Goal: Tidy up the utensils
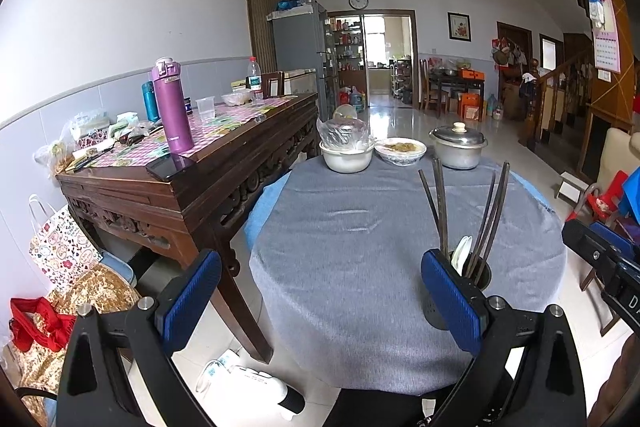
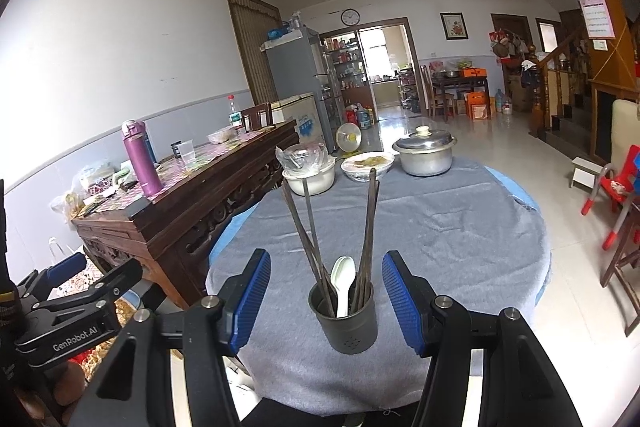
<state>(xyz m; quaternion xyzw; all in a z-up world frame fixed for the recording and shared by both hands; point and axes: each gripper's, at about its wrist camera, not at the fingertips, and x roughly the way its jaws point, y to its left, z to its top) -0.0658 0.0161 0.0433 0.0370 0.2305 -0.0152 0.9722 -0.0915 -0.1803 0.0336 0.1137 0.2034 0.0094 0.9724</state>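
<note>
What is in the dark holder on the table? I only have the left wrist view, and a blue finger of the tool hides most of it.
Observer: The right wrist view shows the whole utensil holder: dark chopsticks and one white spoon stand in it.
Operator: Is the right tool gripping it?
Observer: No. The right tool is open; the holder sits between its fingers, touching neither.

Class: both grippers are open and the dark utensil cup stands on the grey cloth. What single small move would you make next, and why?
Probably ease the right gripper forward and close on the utensil cup: the cup already stands between its open fingers, with chopsticks and white spoon inside.
</note>
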